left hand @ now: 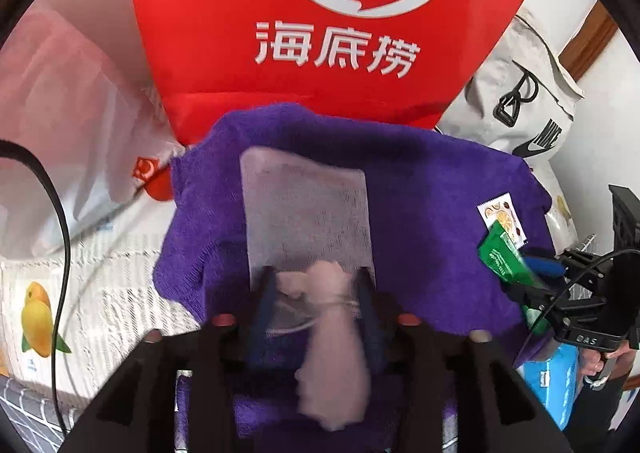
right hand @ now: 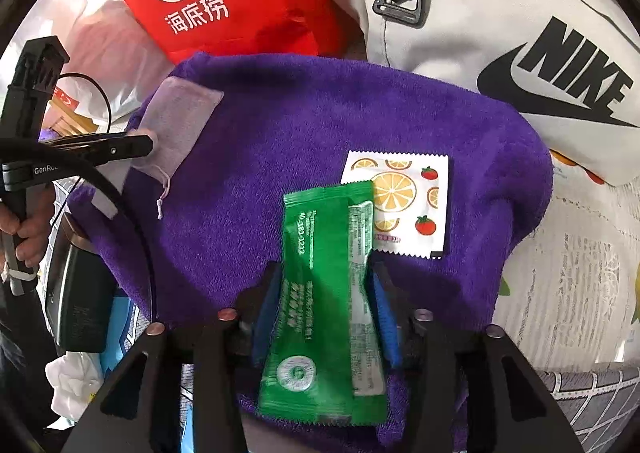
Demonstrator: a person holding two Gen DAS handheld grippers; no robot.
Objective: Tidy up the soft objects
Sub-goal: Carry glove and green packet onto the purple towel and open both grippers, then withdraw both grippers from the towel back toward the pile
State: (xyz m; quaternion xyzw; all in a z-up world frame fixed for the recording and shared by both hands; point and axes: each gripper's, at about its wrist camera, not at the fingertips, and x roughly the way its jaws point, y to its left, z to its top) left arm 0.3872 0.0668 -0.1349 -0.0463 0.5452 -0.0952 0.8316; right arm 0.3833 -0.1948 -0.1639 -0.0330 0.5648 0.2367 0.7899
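**Entry: two small packets being set down on a purple towel**

Step in hand, as judged: placement. Both items lay between parted jaws on the purple towel (right hand: 280,125), so release appeared under way rather than a pickup; this could not be settled from the views alone.

Left gripper (left hand: 316,285): jaws stood moderately apart with the gathered neck of the mesh drawstring pouch (left hand: 308,209) between them. The blue pads did not clearly press on it; the lower part of the pouch was blurred.

Right gripper (right hand: 324,293): jaws likewise moderately apart, flanking the green sachet (right hand: 320,293), a small gap showing on either side.

Materials and shapes:
- Towel: thick, napped terry, deep purple, folded into a rounded pad.
- Pouch: thin, translucent white gauze, rectangular, tied with a pale cord.
- Green sachet: glossy foil, long and narrow, crimped ends.
- Fruit-print sachet (right hand: 404,201): flat, square, white, serrated edges, partly under the green one's top corner.
- Background: red bag (left hand: 320,33), smooth; grey Nike bag (right hand: 520,33), woven fabric.

Next move, as judged: lift both grippers straight clear without dragging cord or foil.
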